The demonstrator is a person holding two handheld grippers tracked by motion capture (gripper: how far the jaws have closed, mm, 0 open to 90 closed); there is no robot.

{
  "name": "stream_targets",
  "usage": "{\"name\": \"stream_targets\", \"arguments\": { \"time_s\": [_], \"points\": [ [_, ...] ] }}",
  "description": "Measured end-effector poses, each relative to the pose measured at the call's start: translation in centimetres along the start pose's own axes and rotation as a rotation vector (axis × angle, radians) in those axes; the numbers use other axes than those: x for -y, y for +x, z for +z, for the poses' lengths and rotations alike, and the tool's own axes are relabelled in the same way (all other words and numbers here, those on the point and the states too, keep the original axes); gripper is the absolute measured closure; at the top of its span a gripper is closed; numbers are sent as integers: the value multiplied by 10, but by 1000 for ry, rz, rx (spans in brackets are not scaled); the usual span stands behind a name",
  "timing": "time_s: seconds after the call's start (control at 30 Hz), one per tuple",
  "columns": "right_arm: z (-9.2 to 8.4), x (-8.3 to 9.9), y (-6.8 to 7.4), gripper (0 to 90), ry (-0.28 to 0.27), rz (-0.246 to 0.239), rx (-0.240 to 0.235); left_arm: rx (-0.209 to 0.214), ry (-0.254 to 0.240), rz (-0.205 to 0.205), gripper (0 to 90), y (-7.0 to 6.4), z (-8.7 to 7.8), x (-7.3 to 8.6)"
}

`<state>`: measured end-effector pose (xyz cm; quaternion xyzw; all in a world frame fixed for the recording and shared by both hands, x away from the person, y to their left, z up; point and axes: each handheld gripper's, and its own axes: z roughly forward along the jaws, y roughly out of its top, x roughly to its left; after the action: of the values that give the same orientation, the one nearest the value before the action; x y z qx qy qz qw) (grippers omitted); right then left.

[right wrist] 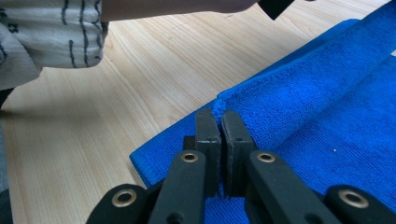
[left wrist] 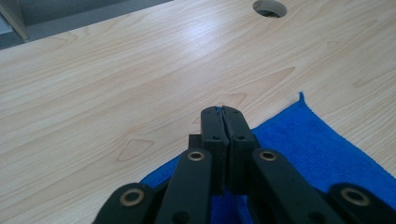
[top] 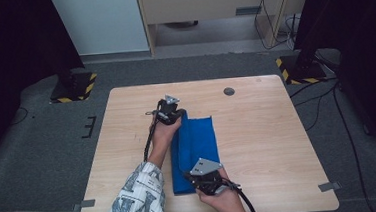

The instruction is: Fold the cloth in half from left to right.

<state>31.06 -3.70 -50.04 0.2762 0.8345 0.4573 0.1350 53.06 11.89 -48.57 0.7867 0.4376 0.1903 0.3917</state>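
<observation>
At centre frame on the table [top: 258,131], each claw, left [top: 175,113] and right [top: 195,178], is clamped on the blue towel's [top: 198,140] edge mid-fold; next, I judge, carry both corners across together.

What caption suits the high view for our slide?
Both claws, left claw and right claw, pinch the blue towel folded on the wooden table.

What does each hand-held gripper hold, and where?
Both pinch the blue towel: left hand-held gripper at its far corner, right hand-held gripper at its near edge.
</observation>
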Motion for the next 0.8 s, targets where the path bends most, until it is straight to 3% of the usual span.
{"name": "stream_targets", "arguments": {
  "time_s": [0.17,0.27,0.8],
  "points": [
    [-4,1,-1,875,5,-8,1,12,-1,2,881,-8,3,-6],
    [-7,2,-4,875,6,-5,4,11,11,29,881,-15,5,-11],
    [-28,11,-16,873,24,5,25,35,30,23,881,-36,23,-16]
  ]
}}
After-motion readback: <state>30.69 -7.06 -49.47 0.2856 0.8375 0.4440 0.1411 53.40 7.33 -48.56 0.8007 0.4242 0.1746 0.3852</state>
